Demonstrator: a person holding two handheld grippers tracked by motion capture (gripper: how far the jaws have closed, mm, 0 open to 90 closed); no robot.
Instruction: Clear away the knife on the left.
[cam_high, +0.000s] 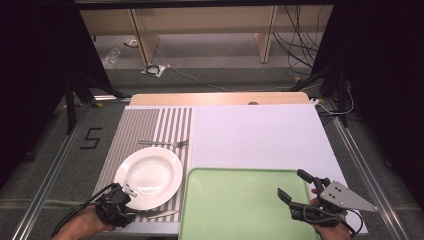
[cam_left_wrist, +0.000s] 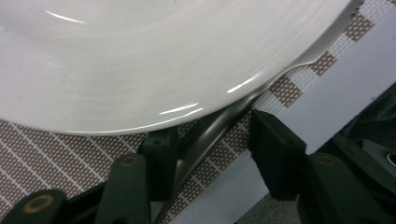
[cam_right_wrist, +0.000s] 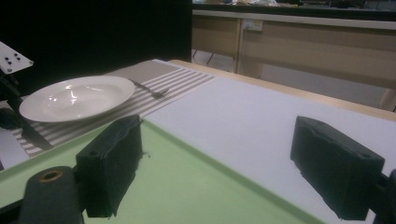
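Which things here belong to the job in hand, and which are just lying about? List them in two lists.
In the job:
- knife, lying by the plate's near rim
- left claw, open, astride the knife's handle

Lying about:
- white plate
- fork, beyond the plate
- striped placemat
- green tray
- right claw, open above the tray

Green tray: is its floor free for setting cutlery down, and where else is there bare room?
The green tray is bare, bordered by the striped placemat on the left and the right gripper over its right rim. The white sheet beyond it is also free. Crowded: the placemat, with white plate, fork, knife and left gripper.
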